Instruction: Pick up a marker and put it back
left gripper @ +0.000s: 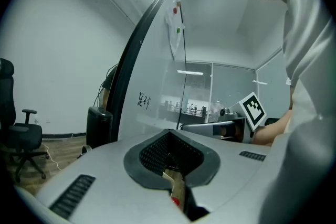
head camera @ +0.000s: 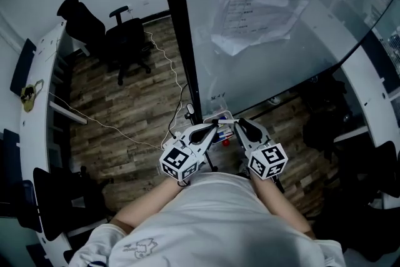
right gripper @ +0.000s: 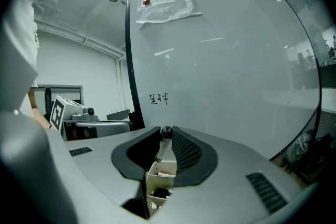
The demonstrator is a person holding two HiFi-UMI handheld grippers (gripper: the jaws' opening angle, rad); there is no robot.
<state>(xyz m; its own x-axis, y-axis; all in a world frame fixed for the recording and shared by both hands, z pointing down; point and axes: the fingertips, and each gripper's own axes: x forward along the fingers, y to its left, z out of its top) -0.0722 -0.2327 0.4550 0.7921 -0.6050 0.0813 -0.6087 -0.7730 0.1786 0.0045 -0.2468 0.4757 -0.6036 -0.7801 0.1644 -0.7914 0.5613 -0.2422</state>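
1. The marker (right gripper: 162, 147) stands nearly upright. Its black cap (right gripper: 166, 131) is at the tips of the right gripper (right gripper: 166, 134), and its white barrel (right gripper: 160, 155) runs down into the holder (right gripper: 157, 178).
2. The right gripper's jaws are clenched on the cap end. The foot of the barrel sits inside the holder's rim, so the marker is neither clear of the holder nor let go.
3. The left gripper (left gripper: 170, 134) is closed tip to tip with nothing pinched there. The slit below it shows the holder's beige edge and a red bit (left gripper: 176, 200), probably another marker.
4. In the head view both grippers meet over the holder at the lower edge of the board (head camera: 269, 65), close to its black frame (head camera: 181, 40).
5. The marker looks light, stiff and not fragile. It is smooth, round plastic, so it could roll or swivel between flat pads.
6. A hold on the cap alone looks risky, since the cap may pull off or the barrel may swing. The barrel just under the cap seems the better place, with the pads square across it and a moderate squeeze.
7. The holder also looks light, so a snagged marker might tip it. Moving straight along the barrel would avoid that, and the left gripper is near enough to steady the rim.
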